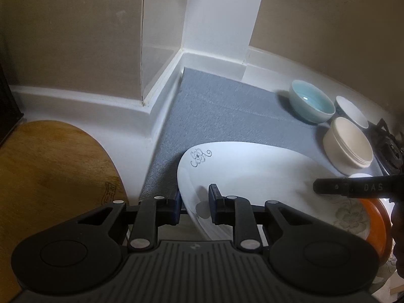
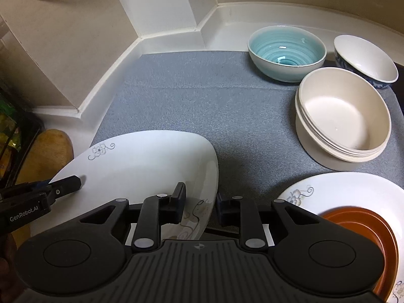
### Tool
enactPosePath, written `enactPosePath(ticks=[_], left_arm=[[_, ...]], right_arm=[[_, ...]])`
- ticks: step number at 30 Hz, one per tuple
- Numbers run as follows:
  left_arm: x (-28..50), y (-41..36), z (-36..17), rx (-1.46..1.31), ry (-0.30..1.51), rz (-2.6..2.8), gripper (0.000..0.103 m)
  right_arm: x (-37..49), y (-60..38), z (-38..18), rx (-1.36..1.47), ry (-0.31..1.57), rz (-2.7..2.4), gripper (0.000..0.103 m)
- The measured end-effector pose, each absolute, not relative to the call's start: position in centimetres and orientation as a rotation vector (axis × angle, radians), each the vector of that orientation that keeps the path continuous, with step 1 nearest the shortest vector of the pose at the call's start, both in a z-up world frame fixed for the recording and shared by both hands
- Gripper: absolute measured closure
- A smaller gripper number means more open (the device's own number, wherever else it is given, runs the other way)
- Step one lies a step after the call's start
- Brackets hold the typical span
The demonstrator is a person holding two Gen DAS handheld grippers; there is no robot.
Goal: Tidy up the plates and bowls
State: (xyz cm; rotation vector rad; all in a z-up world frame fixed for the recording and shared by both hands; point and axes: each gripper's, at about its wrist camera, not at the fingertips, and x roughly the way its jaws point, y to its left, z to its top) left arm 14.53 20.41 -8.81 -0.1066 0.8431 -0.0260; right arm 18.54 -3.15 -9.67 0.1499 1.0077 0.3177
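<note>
A white plate with a small grey flower print point(image 1: 252, 171) point(image 2: 141, 166) hangs tilted above the grey mat point(image 2: 202, 101), held from both sides. My left gripper point(image 1: 195, 203) is shut on its left rim, one finger over the face and one under the edge. My right gripper point(image 2: 200, 205) is shut on its right rim the same way. Each gripper shows in the other's view: the right gripper point(image 1: 328, 186) and the left gripper point(image 2: 67, 184) both lie on the plate's face. On the mat stand a teal bowl point(image 2: 286, 50), a cream bowl stack point(image 2: 343, 116) and a blue-and-white bowl point(image 2: 366, 60).
At the near right lies a second floral plate point(image 2: 353, 189) with orange dishes point(image 2: 366, 240) nested on it. A wooden board point(image 1: 50, 176) rests on the white counter to the left. A white pillar point(image 1: 219, 12) and raised counter edging bound the mat at the back. A stove grate point(image 1: 388, 146) sits far right.
</note>
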Motion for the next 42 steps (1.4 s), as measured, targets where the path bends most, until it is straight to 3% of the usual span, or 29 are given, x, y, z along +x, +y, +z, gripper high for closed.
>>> enactPosePath(ticks=[23, 42], left_arm=[[9.0, 10.7, -5.2, -0.034, 0.729, -0.091, 0.078], [9.4, -0.9, -8.1, 0.079, 0.735, -0.256, 0.078]], right_arm=[[12.9, -12.1, -6.1, 0.203, 0.862, 0.314, 0.078], [6.8, -24.4, -8.8, 0.302, 0.82, 0.133, 0.078]])
